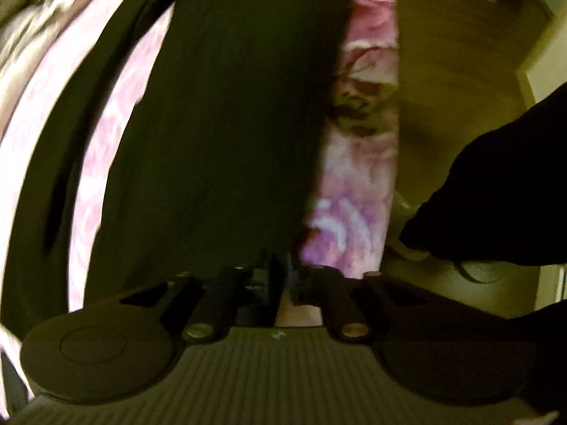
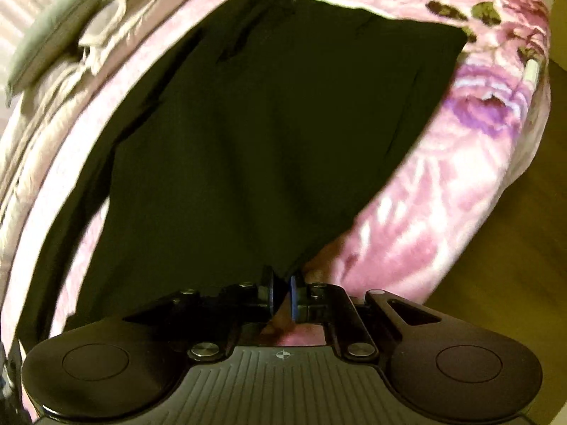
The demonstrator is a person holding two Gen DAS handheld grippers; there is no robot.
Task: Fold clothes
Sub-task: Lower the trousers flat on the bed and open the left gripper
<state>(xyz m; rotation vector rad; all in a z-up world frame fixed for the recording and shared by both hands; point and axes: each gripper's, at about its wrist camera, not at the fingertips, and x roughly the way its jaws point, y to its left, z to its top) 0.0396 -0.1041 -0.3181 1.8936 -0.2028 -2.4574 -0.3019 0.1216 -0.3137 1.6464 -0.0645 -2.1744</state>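
A dark garment [image 2: 269, 134] lies spread flat on a pink floral blanket [image 2: 443, 177] that covers a bed. In the right wrist view its near corner runs down between the two pads, and my right gripper [image 2: 282, 292] is shut on that corner, pointing steeply down. The left wrist view is blurred. There the same dark garment [image 1: 230, 124] stretches away from the camera, with the pink blanket [image 1: 358, 163] on both sides. My left gripper [image 1: 281, 274] has its pads close together on the garment's near edge.
A pale pillow [image 2: 53, 32] and crumpled beige bedding [image 2: 117, 10] lie at the bed's far left. Brown wooden floor [image 1: 460, 71] runs along the bed's right edge. A person's dark sleeve [image 1: 496, 194] reaches in from the right of the left wrist view.
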